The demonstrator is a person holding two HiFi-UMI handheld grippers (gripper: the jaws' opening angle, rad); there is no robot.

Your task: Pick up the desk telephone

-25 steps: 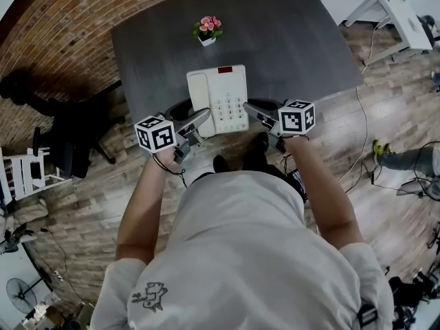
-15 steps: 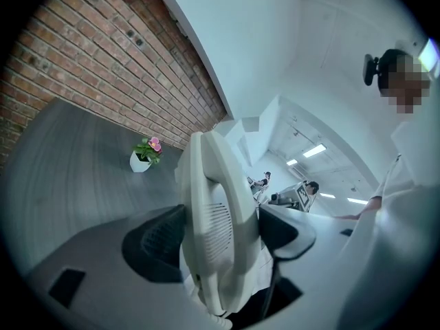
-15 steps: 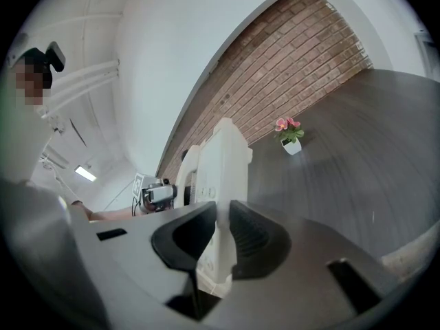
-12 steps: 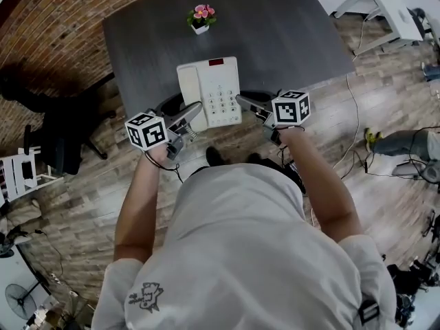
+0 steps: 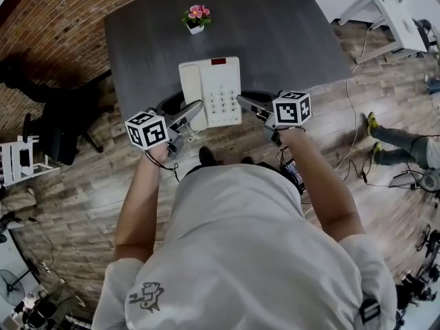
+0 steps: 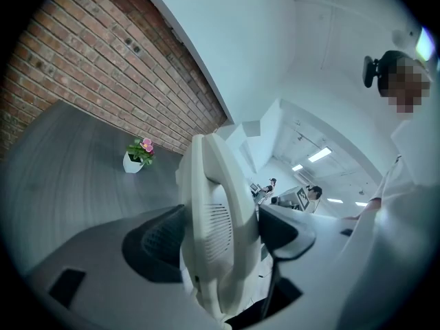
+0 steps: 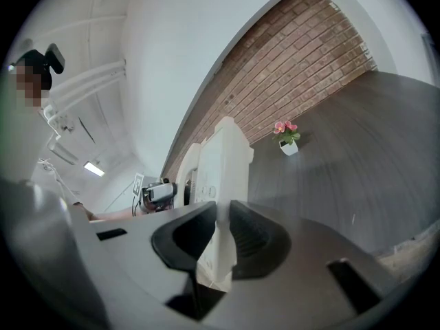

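Lifting is judged to be the step in hand. In the head view, the white plastic push-button desk telephone (image 5: 210,92) is seen over the near edge of the dark grey rectangular table (image 5: 289,33). The left gripper (image 5: 194,111) is at its near left corner and the right gripper (image 5: 244,102) at its near right corner. A small white pot of pink flowers (image 5: 195,18) stands well apart, near the far edge.

In the left gripper view, the jaws are pressed on the telephone's thick handset side, one pad on each face.

In the right gripper view, the jaws are pinched on the thin edge of the casing.

Whether the telephone is clear of the table is not plainly shown. Both grippers should be raised together and kept level, so that the casing is not twisted. Firm pressure is advised, since smooth plastic is likely to slip. If the body is tilted, the handset could be tipped off its cradle.
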